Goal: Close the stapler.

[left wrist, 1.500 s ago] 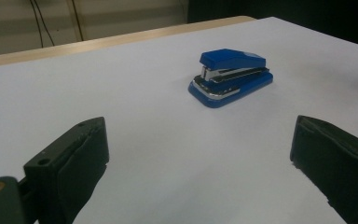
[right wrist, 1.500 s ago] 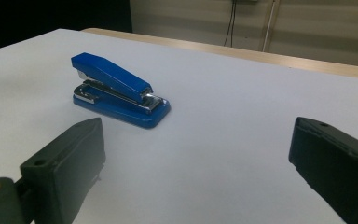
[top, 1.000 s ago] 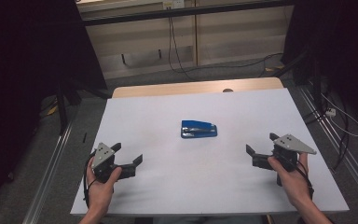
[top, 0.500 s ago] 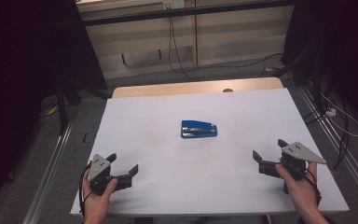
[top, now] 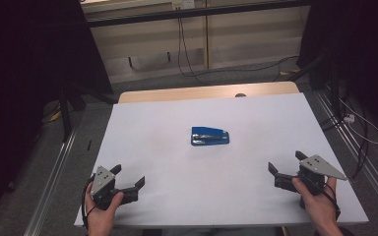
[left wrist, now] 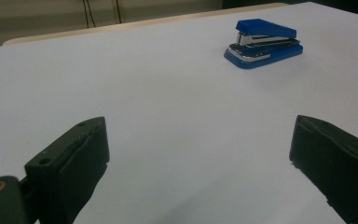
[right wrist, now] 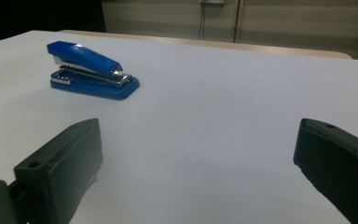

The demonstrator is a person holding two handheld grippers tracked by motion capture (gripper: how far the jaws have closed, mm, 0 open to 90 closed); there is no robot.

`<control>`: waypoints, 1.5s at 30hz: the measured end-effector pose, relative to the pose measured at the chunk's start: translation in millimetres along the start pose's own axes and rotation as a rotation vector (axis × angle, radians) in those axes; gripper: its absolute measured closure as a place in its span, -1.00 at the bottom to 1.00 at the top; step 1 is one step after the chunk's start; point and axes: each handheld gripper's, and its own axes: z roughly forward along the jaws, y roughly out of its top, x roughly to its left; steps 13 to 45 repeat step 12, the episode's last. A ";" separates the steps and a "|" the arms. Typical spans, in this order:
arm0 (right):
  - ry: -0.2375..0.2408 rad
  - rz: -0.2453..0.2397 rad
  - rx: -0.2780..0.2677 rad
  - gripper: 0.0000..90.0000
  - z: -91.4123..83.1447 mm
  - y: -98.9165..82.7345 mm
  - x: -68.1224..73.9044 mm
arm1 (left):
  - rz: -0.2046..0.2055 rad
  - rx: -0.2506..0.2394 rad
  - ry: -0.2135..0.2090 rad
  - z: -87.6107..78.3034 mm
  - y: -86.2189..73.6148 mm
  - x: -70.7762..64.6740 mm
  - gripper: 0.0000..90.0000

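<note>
We see a blue stapler lying flat on its base near the middle of the white table top, closed, with a bright metal magazine between the blue cap and blue base. Its long axis runs across the table. It lies well apart from both grippers, untouched.

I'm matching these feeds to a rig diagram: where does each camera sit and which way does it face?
High view: above the near edge, looking down on the white table, both hands and tools.
Left gripper view: on the left tool, facing the stapler between open jaws.
Right gripper view: on the right tool, likewise.
All share the stapler.
</note>
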 end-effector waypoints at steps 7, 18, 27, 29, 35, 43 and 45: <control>-0.007 0.014 -0.009 -0.98 2.5 1.4 -1.6 | 0.008 -0.004 -0.006 1.0 1.9 -0.2 -0.89; 0.002 0.017 -0.005 -0.98 3.9 1.4 -0.4 | 0.009 -0.008 -0.008 1.9 3.1 0.2 -0.89; 0.002 0.017 -0.005 -0.98 3.9 1.4 -0.4 | 0.009 -0.008 -0.008 1.9 3.1 0.2 -0.89; 0.002 0.017 -0.005 -0.98 3.9 1.4 -0.4 | 0.009 -0.008 -0.008 1.9 3.1 0.2 -0.89; 0.002 0.017 -0.005 -0.98 3.9 1.4 -0.4 | 0.009 -0.008 -0.008 1.9 3.1 0.2 -0.89; 0.002 0.017 -0.005 -0.98 3.9 1.4 -0.4 | 0.009 -0.008 -0.008 1.9 3.1 0.2 -0.89; 0.002 0.017 -0.005 -0.98 3.9 1.4 -0.4 | 0.009 -0.008 -0.008 1.9 3.1 0.2 -0.89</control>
